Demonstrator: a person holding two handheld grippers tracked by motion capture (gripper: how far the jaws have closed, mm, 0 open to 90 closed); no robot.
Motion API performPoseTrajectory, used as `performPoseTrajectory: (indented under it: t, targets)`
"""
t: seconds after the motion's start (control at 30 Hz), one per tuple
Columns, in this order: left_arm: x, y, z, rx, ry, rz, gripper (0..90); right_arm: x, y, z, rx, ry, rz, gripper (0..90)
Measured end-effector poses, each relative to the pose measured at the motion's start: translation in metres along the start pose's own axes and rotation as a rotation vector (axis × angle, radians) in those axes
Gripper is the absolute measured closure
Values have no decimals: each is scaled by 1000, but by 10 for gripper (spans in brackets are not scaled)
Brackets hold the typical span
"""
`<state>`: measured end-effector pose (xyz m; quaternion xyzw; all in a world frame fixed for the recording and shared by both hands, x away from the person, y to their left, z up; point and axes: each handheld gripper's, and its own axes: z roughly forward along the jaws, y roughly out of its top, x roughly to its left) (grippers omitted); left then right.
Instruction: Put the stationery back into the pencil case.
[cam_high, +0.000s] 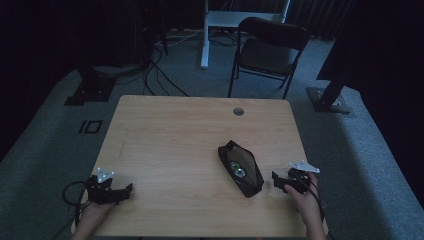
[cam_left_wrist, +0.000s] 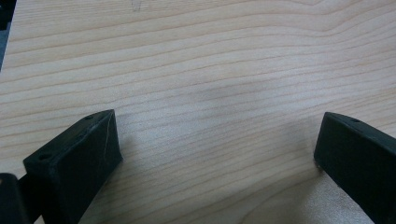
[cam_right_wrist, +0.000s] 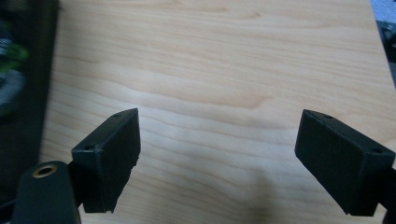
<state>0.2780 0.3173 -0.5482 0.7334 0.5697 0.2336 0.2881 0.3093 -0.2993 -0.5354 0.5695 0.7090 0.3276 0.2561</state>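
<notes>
Item on record: we are looking at a black soft fabric pouch, long and narrow (cam_high: 241, 168), lying open on the light wood-grain surface (cam_high: 175, 140), right of centre and angled toward the near edge, with small shiny and greenish contents showing through its mouth, too small for us to name. We are judging it light, limp and prone to sagging or spilling if lifted by one end, so we are favouring a pinch on the rim fabric beside the opening, or on both ends at once. Our right gripper (cam_high: 280, 181) is resting just beside the pouch's near end, apart from it, its jaws standing wide with bare wood between them in the right gripper view, the pouch's dark edge blurring at that view's left border. Our left gripper (cam_high: 126, 192) is sitting near the left front corner, well apart from the pouch, jaws likewise spread over bare surface. A black folding chair (cam_high: 270, 47) is standing beyond the far edge.
</notes>
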Motion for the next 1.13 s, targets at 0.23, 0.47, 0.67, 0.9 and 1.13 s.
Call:
performPoseTrajectory:
  t: [0.23,0.47,0.67,0.9,1.13]
  targets:
    - [0,0,0,0,0,0,5,-1,-8,4,30,-76,18,136]
    - [0,0,0,0,0,0,5,0,-15,8,35,-91,53,130]
    - [0,0,0,0,0,0,5,-2,-18,6,39,-88,87,131]
    - [0,0,0,0,0,0,5,-2,-18,7,41,-92,96,127]
    - [0,0,0,0,0,0,5,-2,-17,7,42,-94,98,125]
